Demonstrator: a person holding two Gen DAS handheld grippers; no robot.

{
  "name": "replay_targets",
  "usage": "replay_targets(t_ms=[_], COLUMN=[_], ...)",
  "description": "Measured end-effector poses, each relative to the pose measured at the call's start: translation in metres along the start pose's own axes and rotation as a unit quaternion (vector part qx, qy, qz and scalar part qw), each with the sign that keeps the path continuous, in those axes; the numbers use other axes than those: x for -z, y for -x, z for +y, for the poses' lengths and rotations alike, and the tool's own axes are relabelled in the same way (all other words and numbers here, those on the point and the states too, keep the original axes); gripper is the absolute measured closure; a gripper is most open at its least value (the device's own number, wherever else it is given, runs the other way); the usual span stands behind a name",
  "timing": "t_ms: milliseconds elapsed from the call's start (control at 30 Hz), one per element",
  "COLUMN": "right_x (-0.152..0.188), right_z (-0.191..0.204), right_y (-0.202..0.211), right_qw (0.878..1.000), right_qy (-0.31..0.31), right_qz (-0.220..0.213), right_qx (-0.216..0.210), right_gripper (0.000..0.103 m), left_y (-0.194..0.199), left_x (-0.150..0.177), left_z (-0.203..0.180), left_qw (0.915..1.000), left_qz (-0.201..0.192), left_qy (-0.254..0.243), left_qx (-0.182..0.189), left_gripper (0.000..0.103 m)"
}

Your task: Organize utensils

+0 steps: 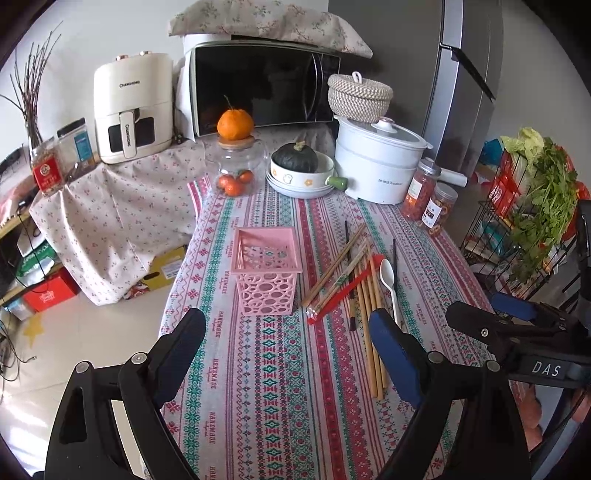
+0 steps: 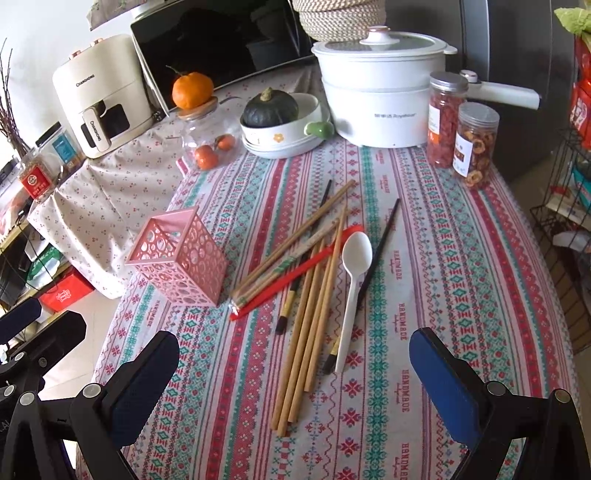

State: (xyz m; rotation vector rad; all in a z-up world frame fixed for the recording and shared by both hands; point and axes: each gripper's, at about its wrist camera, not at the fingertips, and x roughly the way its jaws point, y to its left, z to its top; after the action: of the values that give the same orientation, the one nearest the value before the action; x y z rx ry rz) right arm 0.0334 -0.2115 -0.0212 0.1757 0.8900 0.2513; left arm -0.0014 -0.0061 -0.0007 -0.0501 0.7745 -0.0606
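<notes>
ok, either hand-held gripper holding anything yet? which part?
Nothing held. Left hand-held gripper and right hand-held gripper are both open and empty above the tablecloth; chopsticks and white spoon lie untouched.

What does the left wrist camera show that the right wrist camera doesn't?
Only the left wrist view shows the pillow on the microwave and the leafy greens in the wire rack. Only the right wrist view shows the pot's long white handle. Both show the pink basket, white spoon, chopsticks and both open grippers: left gripper, right gripper.
</notes>
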Motion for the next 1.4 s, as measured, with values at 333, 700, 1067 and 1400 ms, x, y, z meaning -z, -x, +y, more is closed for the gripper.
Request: replay_targets(t_ms=[333, 700, 1067, 1400], right_x=[0.0, 0.0, -0.001, -0.001], right_z=[-0.004, -0.011, -0.01, -0.008], right_y=[-0.004, -0.004, -0.002, -0.002], right_qw=[1.0, 1.0, 1.0, 1.0], right_qy=[-0.001, -0.011, -0.009, -0.003], right_qz=[0.006, 0.005, 0.001, -0.004], right_qx=[0.005, 0.007, 0.013, 0.023], right_gripper=[0.001, 0.001, 0.001, 0.001], left_y=[-0.008, -0.012, -0.014, -0.014], left_x=[0.0, 0.003, 0.001, 0.001], left_z=[0.0, -0.005, -0.003, -0.003], left_qw=[0.9999, 0.9998, 0.9998, 0.9998], left_qz=[0.01, 0.016, 0.015, 0.015], left_qy=[-0.004, -0.013, -0.011, -0.012], left_qx=[-0.001, -0.004, -0.006, -0.008], left_gripper=[0.011, 0.011, 0.011, 0.011])
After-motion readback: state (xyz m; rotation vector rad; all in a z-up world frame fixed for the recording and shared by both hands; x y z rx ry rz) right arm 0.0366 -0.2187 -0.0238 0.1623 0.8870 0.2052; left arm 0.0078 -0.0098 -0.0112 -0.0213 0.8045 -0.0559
